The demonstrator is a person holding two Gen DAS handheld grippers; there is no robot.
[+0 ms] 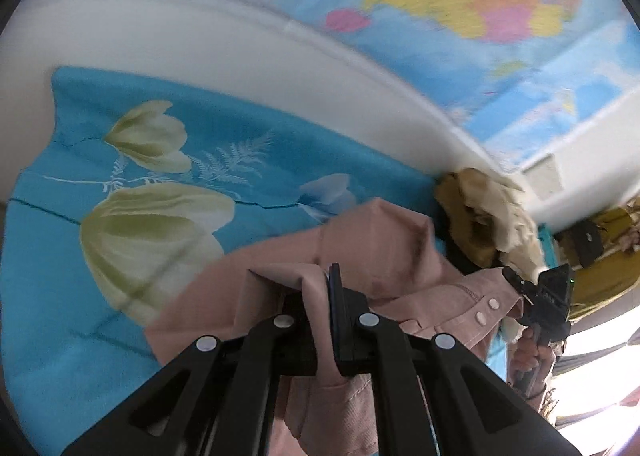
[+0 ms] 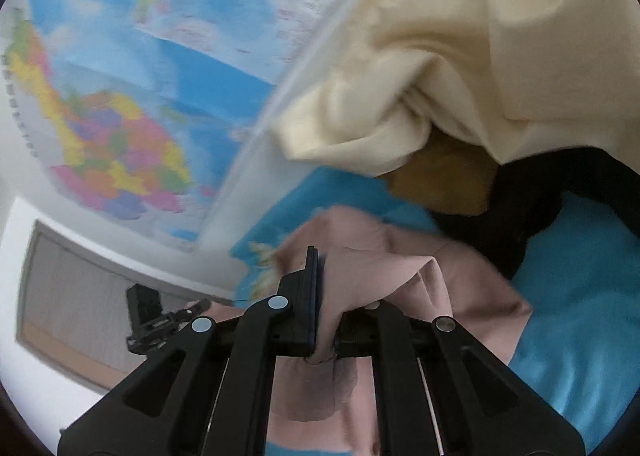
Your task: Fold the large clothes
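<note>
The pink garment (image 1: 400,256) is lifted at two points over a bed, its lower part draping onto the sheet. The left gripper (image 1: 320,296) has its fingers clamped together on a fold of the pink cloth, which bunches up between the pads and hangs down past them. The right gripper (image 2: 326,288) pinches another fold of the same garment (image 2: 380,256), the cloth squeezed between its fingers and spilling out below. In the left wrist view a seamed edge of the garment with two pale snap buttons (image 1: 488,310) runs off to the right, toward the other gripper and the hand (image 1: 528,356) that holds it.

Under the garment lies a bright turquoise bed sheet (image 1: 60,296) printed with large cream-green flowers and white fern sprigs, creased in a few lines. Just beyond the garment sits a heap of other clothes: a cream piece (image 2: 460,75) on top, a mustard-brown one (image 2: 444,183) under it and something black (image 2: 560,195) beside that, all resting on the sheet.

The sheet ends at a white wall (image 1: 200,47). On the wall hangs a large map (image 2: 120,143) with blue seas and regions in pink, yellow, orange and green, blurred here. Lower down in the right wrist view a pale framed panel (image 2: 72,296) is set in the wall
</note>
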